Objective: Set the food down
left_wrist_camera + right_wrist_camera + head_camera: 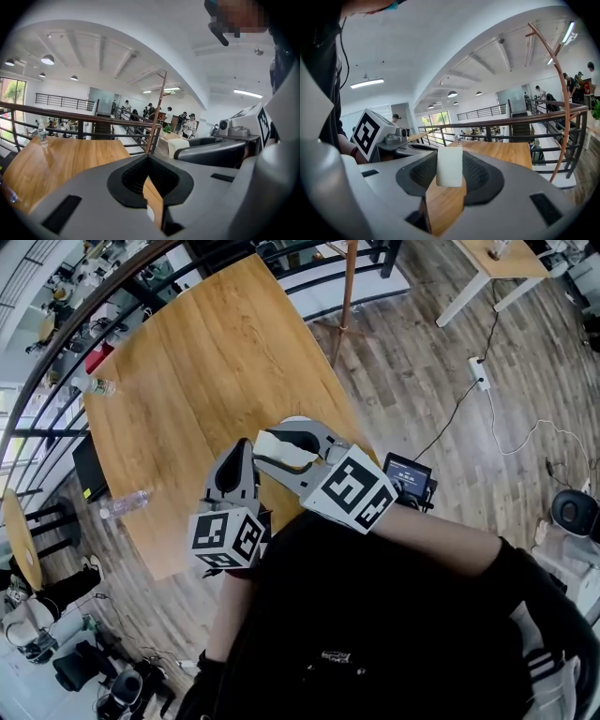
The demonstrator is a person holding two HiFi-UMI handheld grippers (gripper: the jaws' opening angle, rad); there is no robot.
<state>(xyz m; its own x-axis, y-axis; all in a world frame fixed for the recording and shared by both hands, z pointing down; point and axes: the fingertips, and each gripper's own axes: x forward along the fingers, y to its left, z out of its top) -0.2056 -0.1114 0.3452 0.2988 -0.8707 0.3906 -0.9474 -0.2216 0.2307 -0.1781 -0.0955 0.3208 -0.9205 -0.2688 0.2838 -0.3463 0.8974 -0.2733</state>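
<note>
R claw (450, 161) grips the white food (449, 169) up over the worktop (216, 362), at its near edge. L claw (149, 171) is closed, nothing in it. Food not down yet. To do: lower it & let go.

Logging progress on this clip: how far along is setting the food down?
Done: the pale rectangular food block is picked up. In hand: the right hand-held gripper clamps it above the near edge of the light wooden table. Remaining: lowering it onto the wood and releasing. The left hand-held gripper is shut and empty.
</note>
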